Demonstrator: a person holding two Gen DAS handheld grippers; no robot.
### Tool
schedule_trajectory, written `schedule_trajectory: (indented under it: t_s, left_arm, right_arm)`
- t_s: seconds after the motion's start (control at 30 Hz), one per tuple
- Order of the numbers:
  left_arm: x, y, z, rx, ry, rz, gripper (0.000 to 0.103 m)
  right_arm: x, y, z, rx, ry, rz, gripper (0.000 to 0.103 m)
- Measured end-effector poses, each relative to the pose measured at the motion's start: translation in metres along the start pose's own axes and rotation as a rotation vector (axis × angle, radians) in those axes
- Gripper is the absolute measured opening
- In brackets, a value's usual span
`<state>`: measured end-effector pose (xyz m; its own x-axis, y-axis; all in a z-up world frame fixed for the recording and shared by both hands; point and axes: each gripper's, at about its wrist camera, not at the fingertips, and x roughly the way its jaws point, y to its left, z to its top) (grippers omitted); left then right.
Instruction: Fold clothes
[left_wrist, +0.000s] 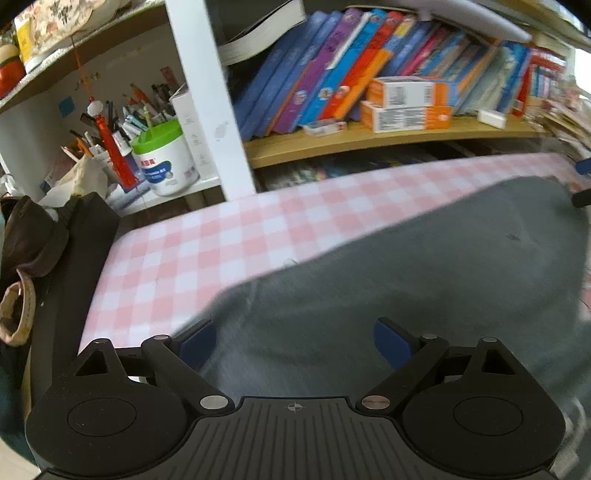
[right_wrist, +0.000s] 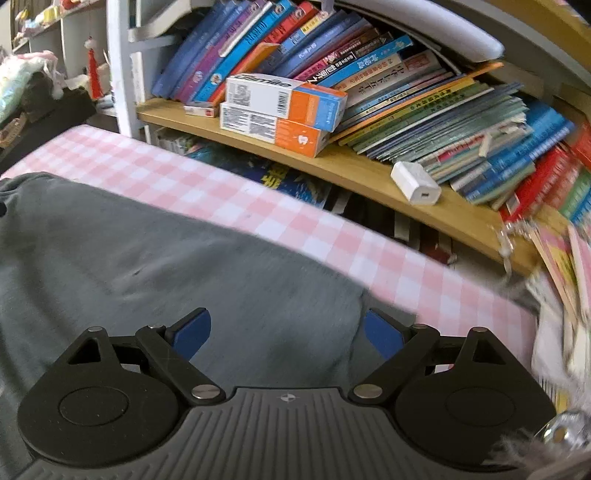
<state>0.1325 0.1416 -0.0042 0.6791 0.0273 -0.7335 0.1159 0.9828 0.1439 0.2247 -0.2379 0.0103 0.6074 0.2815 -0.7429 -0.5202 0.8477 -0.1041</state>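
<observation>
A dark grey garment (left_wrist: 406, 280) lies flat on the pink-and-white checked table (left_wrist: 207, 251). My left gripper (left_wrist: 293, 345) hovers open over the garment's left edge, nothing between its blue pads. In the right wrist view the same grey garment (right_wrist: 155, 251) covers the checked table (right_wrist: 332, 236). My right gripper (right_wrist: 286, 334) is open above the garment's right edge, its right pad over the cloth's border. The right gripper's fingertips (left_wrist: 583, 181) also show at the far right of the left wrist view.
Behind the table runs a wooden shelf (left_wrist: 369, 140) with leaning books and two orange-and-white boxes (right_wrist: 280, 110). A white charger (right_wrist: 415, 182) lies on that shelf. A green-lidded tub with pens (left_wrist: 162, 162) and a dark bag (left_wrist: 33, 236) stand at the left.
</observation>
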Motion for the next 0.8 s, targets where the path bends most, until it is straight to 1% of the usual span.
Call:
schedule_trajectory:
  t_s: [0.07,0.2,0.37,0.6,0.8]
  left_arm:
    - [0.013,0.006,0.008,-0.006,0.006,0.006,0.094]
    - [0.033,0.012,0.020,0.017,0.014,0.023,0.094]
    - [0.051,0.023,0.028,0.014,0.040,-0.013,0.094]
    - [0.071,0.033,0.028,0.030,0.095,-0.060,0.094]
    - [0.082,0.039,0.029,0.016,0.111,-0.111,0.094]
  right_arm:
    - [0.014,-0.007,0.008,-0.012,0.007,0.001,0.090]
    - [0.036,-0.017,0.017,-0.021,0.019,0.002,0.090]
    - [0.057,-0.030,0.020,-0.026,0.059,0.005,0.087]
    - [0.068,-0.052,0.009,-0.002,0.111,0.003,0.085]
    - [0.072,-0.064,0.004,0.062,0.126,0.044,0.085]
